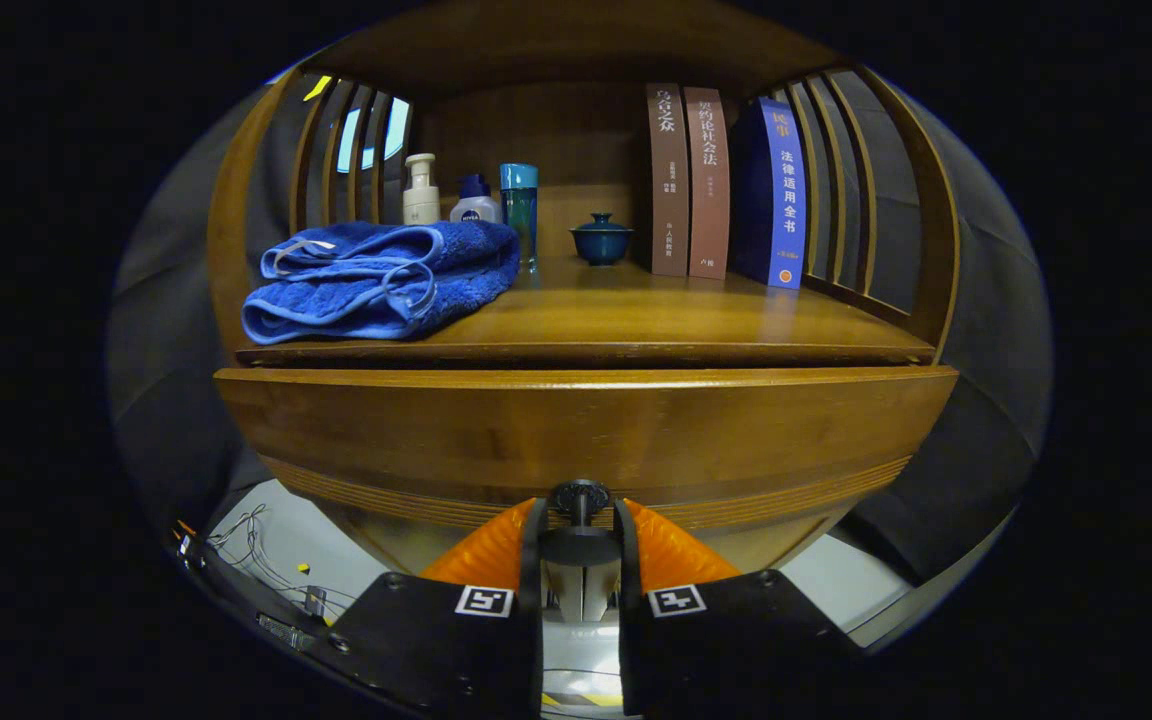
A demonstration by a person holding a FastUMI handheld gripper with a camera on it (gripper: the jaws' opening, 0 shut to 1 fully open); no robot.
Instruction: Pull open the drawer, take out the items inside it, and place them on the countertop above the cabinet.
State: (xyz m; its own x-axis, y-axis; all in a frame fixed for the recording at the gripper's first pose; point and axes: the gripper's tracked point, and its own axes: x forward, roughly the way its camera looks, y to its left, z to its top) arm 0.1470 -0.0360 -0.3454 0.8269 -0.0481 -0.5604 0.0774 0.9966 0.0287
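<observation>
A wooden cabinet stands straight ahead with its drawer front (576,430) just below the countertop (636,320). A thin dark gap runs between the drawer's top edge and the countertop. The drawer's small dark round knob (579,497) sits low on the front, and my gripper (579,515) is shut on it, one finger pressing each side of its stem. The drawer's inside is hidden.
On the countertop lie a folded blue towel (381,280) at the left, a pump bottle (421,190), a small white bottle (476,203), a teal bottle (519,210), a blue lidded cup (601,240) and three upright books (726,185). Slatted side rails flank it. Cables (256,555) lie on the floor.
</observation>
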